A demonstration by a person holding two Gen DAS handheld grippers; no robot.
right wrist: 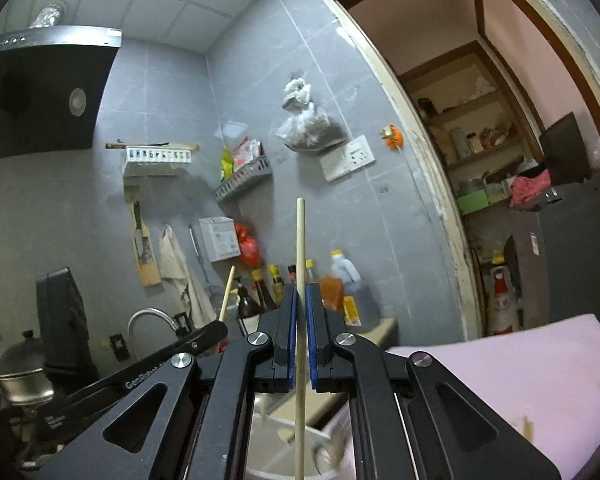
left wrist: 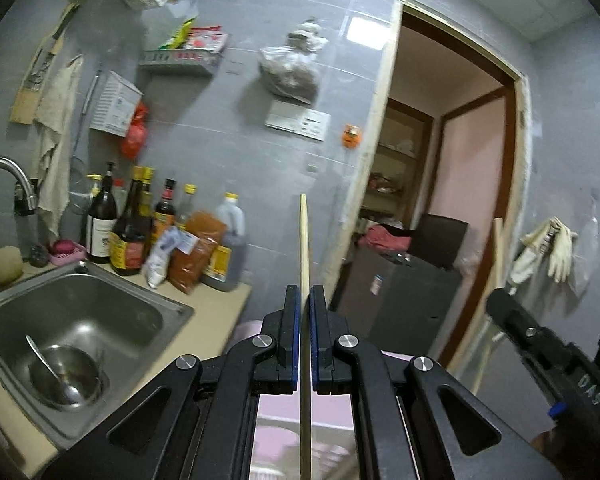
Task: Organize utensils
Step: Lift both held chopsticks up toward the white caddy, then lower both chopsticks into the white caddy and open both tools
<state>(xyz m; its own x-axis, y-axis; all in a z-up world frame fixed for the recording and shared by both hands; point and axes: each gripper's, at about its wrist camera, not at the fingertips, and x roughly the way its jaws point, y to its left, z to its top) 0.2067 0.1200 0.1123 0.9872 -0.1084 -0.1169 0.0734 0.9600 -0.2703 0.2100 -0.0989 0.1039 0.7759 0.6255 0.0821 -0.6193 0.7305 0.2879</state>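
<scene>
Grey-tiled kitchen wall (left wrist: 228,148) seen behind, doorway at right of frame. Steel sink (left wrist: 80,308) lower left, bottles beside it. Left gripper (left wrist: 305,300) jaws clamped narrow on one chopstick (left wrist: 304,240), pointing up at centre. Right gripper (right wrist: 299,300) likewise pinched on second chopstick (right wrist: 300,248).

— What carries everything here?
— A beige countertop (left wrist: 216,312) running along the grey tiled wall, with a steel sink (left wrist: 84,312) sunk into its left part.
— What stands on it?
— At the far edge, a cluster of dark sauce bottles (left wrist: 130,236), a white pouch (left wrist: 162,256), an orange bag of powder (left wrist: 194,254) and a large jug (left wrist: 226,248) on the right.
— And left of those?
— A pink dish (left wrist: 66,254) sits beside the faucet (left wrist: 12,184).
— Anything in the basin?
— A steel bowl (left wrist: 66,376) with a ladle (left wrist: 50,364) resting in it.
</scene>
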